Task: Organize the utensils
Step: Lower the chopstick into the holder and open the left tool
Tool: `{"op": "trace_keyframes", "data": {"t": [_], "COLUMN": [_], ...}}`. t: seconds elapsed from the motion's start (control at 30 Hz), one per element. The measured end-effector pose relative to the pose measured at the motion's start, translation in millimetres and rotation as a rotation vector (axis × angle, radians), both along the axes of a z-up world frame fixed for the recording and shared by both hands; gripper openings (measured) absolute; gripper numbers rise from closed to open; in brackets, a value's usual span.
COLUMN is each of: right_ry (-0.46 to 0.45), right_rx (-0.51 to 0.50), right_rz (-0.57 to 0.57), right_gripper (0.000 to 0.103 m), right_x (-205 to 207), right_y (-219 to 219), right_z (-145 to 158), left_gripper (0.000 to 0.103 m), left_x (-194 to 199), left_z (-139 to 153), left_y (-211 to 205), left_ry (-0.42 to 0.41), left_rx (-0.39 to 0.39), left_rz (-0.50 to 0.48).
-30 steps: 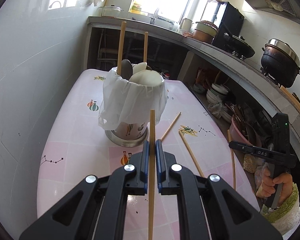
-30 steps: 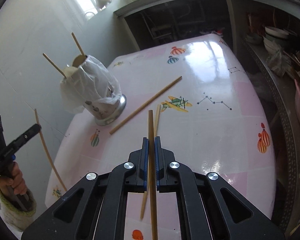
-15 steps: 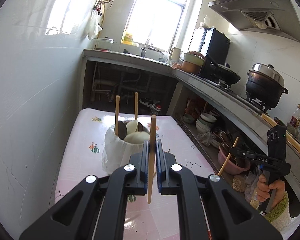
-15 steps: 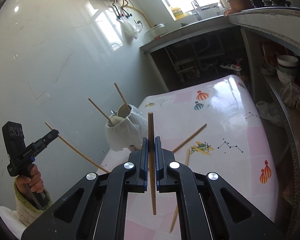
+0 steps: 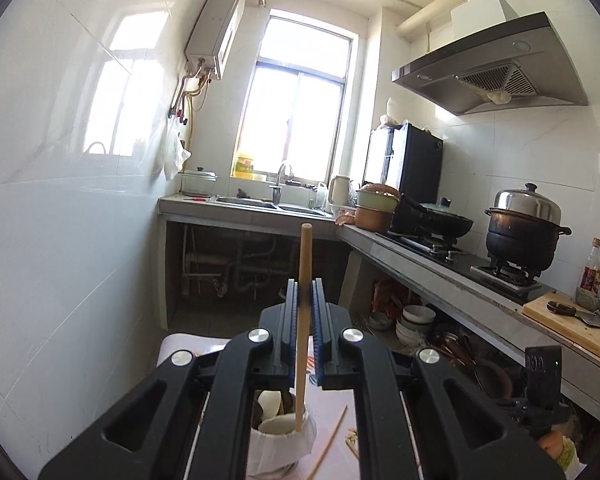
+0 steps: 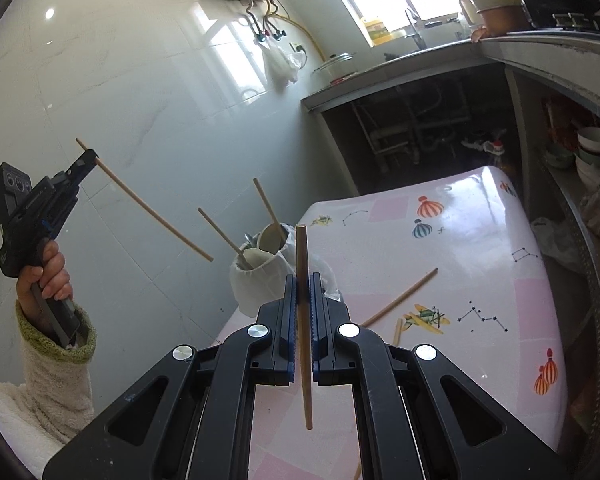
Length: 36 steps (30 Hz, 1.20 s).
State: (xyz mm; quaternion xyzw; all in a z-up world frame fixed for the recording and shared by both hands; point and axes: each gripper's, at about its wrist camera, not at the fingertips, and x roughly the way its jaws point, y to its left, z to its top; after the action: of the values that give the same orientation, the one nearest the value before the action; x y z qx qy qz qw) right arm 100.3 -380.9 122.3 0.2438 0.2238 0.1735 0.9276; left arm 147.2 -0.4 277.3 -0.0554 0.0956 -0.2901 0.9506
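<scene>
The chopstick in my left gripper is plain pale wood, round and straight, and it is standing nearly upright, its lower end hanging over the mouth of the utensil cup. A second chopstick of the same make is sitting in my right gripper, also close to upright, its lower end hanging free above the table.

My left gripper is clamping narrow on its stick, the blue pads pressing it from both sides. From the right wrist camera I am seeing that gripper raised high at the left, pointing toward the cup, with the stick slanting down from its tip. My left hand is wrapped around the handle, a green-cuffed white sleeve below it. My right gripper is likewise closed tight on its stick, held lower and nearer the table edge.

The cup is wrapped in a white plastic bag and is standing near the wall side of the pink patterned table. It is holding two chopsticks leaning out and pale spoons. Two loose chopsticks are lying on the table to the right of the cup, well apart from it. Beyond the table a counter is carrying a sink, a wok and a black pot. My right gripper's black body is blocking part of the cup in its own view.
</scene>
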Motion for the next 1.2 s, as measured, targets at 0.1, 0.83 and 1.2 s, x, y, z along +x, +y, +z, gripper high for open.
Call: {"op": "trace_keyframes", "data": {"t": [0.1, 0.83, 1.2], "right_ry": [0.009, 0.072, 0.066], "right_rx": [0.003, 0.016, 0.0], "right_rz": [0.002, -0.001, 0.001], "right_gripper": [0.004, 0.004, 0.004], "right_x": [2, 17, 16], "right_y": [1, -2, 0], "right_z": [-1, -14, -9], "left_gripper": [0.006, 0.006, 0.007], "left_x": [23, 106, 107], "left_z": [0, -117, -152], "left_y": [-10, -64, -70], "left_ry": [-0.014, 0.203, 0.308], "left_rx": [-0.007, 0.116, 0.226], "left_rz": [0.021, -0.05, -0.056]}}
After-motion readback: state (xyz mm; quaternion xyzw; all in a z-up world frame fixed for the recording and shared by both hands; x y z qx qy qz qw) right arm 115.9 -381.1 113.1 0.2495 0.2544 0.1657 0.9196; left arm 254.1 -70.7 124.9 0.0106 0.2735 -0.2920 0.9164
